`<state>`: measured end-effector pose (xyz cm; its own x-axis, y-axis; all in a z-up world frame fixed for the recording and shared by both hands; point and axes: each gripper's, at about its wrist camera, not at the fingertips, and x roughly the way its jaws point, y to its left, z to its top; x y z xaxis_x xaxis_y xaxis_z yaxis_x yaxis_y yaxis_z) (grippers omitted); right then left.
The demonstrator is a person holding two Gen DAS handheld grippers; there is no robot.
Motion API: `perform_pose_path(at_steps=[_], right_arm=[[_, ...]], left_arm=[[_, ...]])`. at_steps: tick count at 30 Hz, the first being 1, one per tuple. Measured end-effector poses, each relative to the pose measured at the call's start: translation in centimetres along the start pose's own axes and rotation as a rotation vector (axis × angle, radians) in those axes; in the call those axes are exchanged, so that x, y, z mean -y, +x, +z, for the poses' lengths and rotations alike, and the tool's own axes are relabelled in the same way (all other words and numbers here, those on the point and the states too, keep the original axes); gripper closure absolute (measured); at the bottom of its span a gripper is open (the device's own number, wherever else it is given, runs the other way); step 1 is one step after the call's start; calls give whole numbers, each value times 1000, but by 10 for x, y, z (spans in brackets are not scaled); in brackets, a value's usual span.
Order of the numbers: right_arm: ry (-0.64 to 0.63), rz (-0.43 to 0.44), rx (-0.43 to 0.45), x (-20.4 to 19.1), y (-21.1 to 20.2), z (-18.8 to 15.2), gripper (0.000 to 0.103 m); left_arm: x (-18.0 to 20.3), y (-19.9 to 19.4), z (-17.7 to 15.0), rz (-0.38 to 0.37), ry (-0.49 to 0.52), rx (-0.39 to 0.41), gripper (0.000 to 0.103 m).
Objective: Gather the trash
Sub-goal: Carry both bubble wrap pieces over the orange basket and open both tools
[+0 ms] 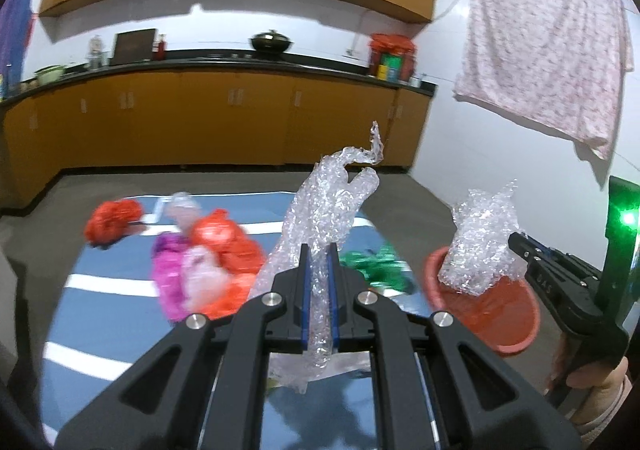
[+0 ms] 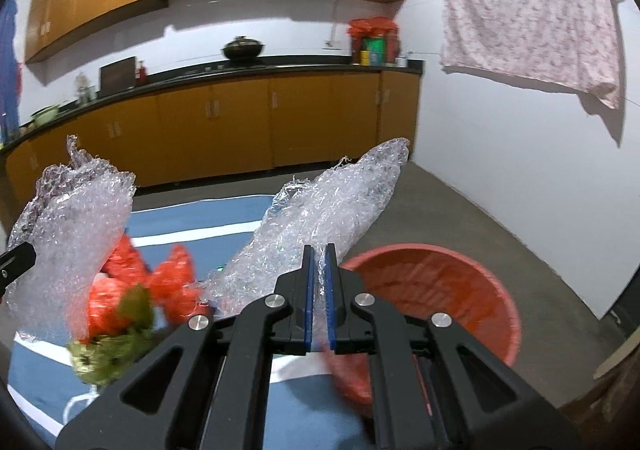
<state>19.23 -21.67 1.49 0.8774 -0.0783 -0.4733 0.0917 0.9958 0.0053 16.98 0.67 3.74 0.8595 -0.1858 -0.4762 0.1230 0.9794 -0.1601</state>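
Gripping: left gripper (image 1: 319,286) clamps one bubble wrap piece (image 1: 324,210); right gripper (image 2: 319,286) pinches another bubble wrap wad (image 2: 320,210)
Floor: blue striped mat (image 1: 104,314) on grey concrete, littered with red, pink, green bags, kinda blurry
Basin: red basin (image 2: 472,274) just right of mat
Room: orange kitchen cabinets (image 1: 200,118), black counter, floral cloth (image 1: 548,38) hanging

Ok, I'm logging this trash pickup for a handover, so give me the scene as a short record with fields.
left gripper: shut on clear bubble wrap
right gripper: shut on second bubble wrap piece
bin: red basin on the floor, to the right of the mat
left to collect: red bags, pink bag, green wrapper
surface: blue striped mat
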Motion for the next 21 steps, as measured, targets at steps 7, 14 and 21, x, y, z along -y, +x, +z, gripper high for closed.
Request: perform_pose_path(at_steps=[7, 14, 21], right_arm=[[37, -82, -11, 50, 5, -1, 97], [66, -148, -29, 92, 12, -7, 97], [81, -171, -53, 118, 22, -14, 97]], left_arm=[[59, 34, 2, -124, 45, -33, 94], [117, 70, 2, -232, 75, -75, 94], [162, 107, -6, -311, 85, -134, 94]])
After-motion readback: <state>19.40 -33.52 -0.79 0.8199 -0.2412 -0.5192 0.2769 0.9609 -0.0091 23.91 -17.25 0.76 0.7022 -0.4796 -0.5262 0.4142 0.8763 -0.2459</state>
